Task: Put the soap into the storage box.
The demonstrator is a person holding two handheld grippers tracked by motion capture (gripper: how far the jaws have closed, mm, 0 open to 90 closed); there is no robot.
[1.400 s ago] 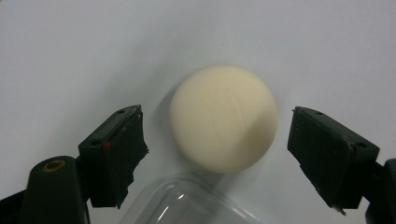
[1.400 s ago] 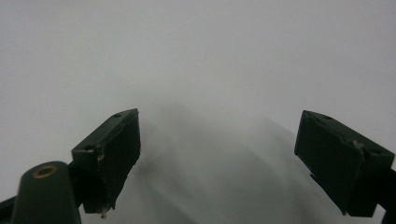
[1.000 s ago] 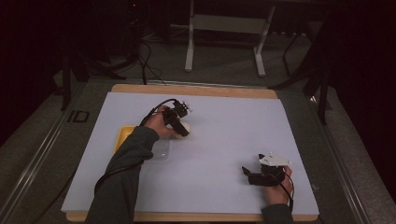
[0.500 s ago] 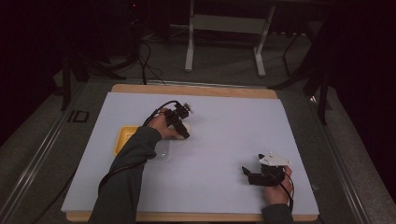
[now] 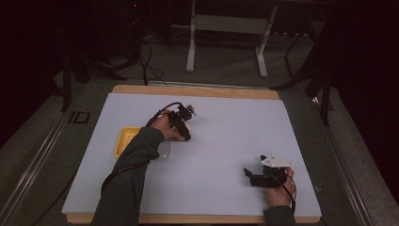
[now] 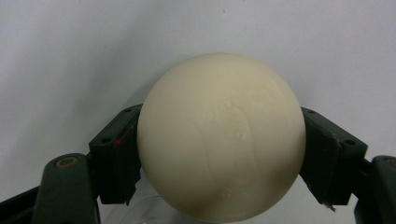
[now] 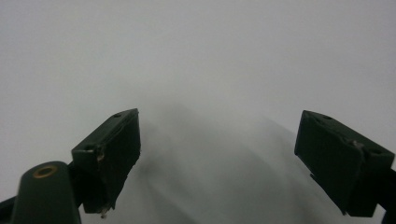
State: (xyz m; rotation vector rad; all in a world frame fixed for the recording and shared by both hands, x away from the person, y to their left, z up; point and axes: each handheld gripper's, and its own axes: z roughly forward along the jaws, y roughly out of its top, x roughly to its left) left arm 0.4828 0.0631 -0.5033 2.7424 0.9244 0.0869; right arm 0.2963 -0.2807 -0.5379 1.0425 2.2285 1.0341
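A cream-white ball sits squeezed between the two black jaws of my left gripper, one pad on each side of it. In the high view this left gripper hangs over the left middle of the white mat, jaws pointing down and toward the person. My right gripper rests low near the mat's front right, its jaws wide apart. In the right gripper view, that right gripper has only bare mat between its pads.
A yellow tray lies on the mat left of the left hand, partly behind the sleeve. A clear plastic item lies just in front of the left gripper. The table's wooden edge borders the mat.
The left hand with the ball has drifted slightly to the right, away from the yellow tray. The right gripper has stayed in place.
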